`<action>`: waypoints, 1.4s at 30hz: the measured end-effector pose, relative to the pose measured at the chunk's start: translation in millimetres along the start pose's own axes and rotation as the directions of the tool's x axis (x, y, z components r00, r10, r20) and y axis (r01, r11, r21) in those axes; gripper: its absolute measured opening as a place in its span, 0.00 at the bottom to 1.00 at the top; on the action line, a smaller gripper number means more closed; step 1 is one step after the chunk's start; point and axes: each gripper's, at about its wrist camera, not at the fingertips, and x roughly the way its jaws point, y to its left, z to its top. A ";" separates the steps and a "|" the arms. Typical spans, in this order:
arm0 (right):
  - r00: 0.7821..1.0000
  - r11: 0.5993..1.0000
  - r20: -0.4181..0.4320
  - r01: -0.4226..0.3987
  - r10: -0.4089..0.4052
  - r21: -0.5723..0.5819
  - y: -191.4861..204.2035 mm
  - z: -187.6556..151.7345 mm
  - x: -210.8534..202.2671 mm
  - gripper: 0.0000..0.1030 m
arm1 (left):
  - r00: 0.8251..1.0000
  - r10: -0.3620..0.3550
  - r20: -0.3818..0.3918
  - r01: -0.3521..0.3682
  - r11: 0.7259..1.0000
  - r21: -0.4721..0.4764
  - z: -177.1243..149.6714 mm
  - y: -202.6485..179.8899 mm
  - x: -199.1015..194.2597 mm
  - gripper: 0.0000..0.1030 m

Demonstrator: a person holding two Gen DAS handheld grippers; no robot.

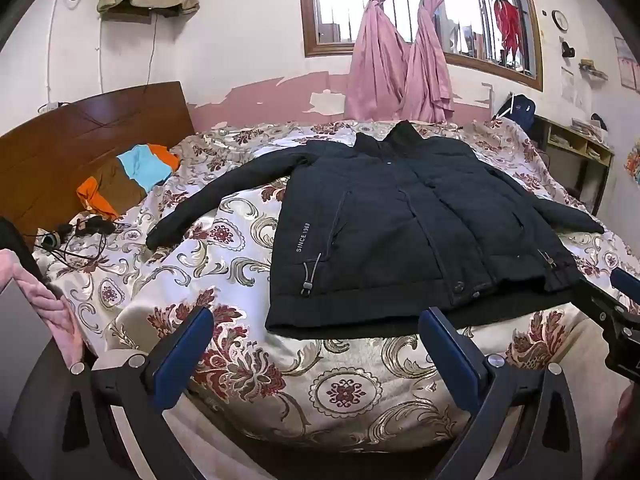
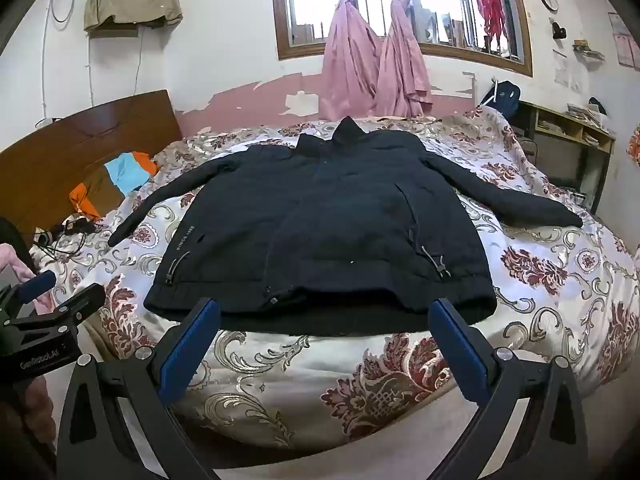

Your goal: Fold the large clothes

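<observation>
Both hand-held grippers, left [image 1: 316, 344] and right [image 2: 326, 332], gaping, empty, just short of jacket [image 2: 320, 232] hem. Jacket flat on bed [image 2: 560, 280], unfolded. Next: likely grab sleeve [image 1: 208, 196], fold inward.

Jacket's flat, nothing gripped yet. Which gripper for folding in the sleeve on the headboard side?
Left, probably. The left gripper hangs open off the hem of the jacket, nearer that sleeve. The right gripper, also open, sits nearer the other sleeve.
</observation>
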 end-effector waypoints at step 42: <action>1.000 1.000 0.000 -0.005 0.005 0.010 3.1 -1.0 2.0 0.99 | 1.000 0.003 0.005 -0.003 1.000 -0.002 -0.2 1.5 0.1 1.00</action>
